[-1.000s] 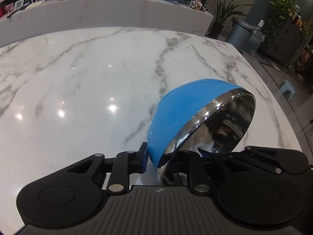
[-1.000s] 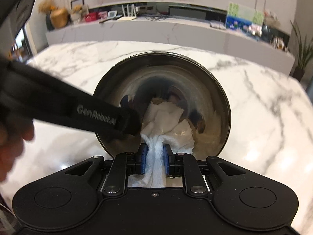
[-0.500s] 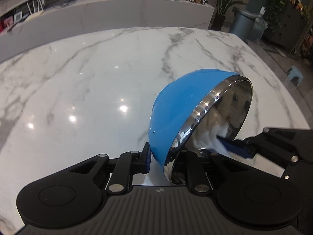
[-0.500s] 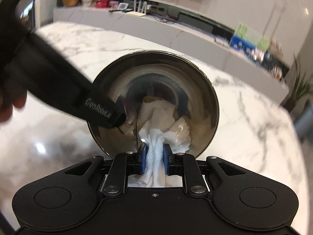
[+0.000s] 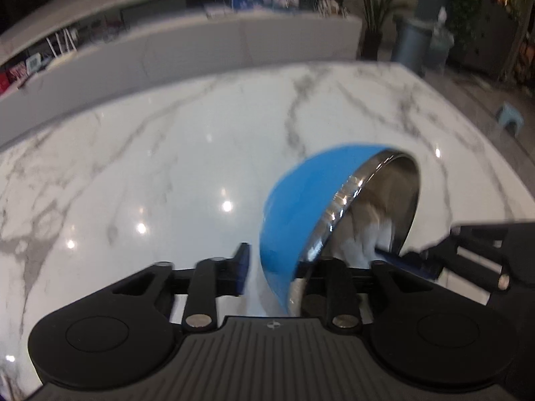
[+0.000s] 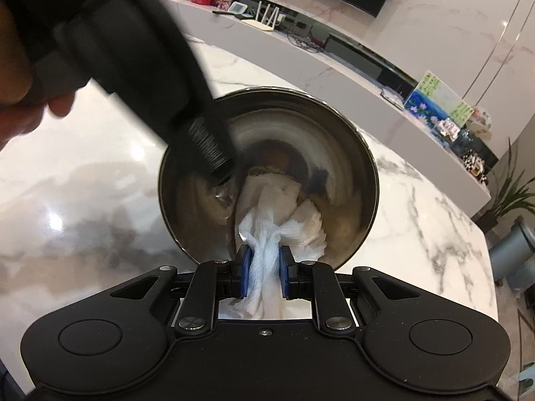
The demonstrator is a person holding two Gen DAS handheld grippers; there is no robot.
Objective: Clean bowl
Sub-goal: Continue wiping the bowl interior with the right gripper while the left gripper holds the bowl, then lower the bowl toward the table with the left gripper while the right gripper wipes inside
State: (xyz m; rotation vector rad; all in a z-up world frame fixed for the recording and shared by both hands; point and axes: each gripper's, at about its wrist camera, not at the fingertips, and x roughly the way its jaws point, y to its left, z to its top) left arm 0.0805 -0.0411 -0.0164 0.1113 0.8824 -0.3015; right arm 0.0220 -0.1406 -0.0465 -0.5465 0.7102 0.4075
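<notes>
- The blue bowl with the shiny steel inside (image 5: pixel 297 207) is standing tilted on its edge over the white grey-veined marble counter (image 5: pixel 167 167), its mouth facing the right claw.
- The left claw (image 5: pixel 277 267) is opening; the bowl's rim is sitting between its pads, and the left blue pad (image 5: pixel 241 267) is standing clear of the blue wall.
- The right claw (image 6: pixel 262 275) is pinching a crumpled white paper towel (image 6: pixel 277 214), which is pressing into the bowl's steel inside.
</notes>
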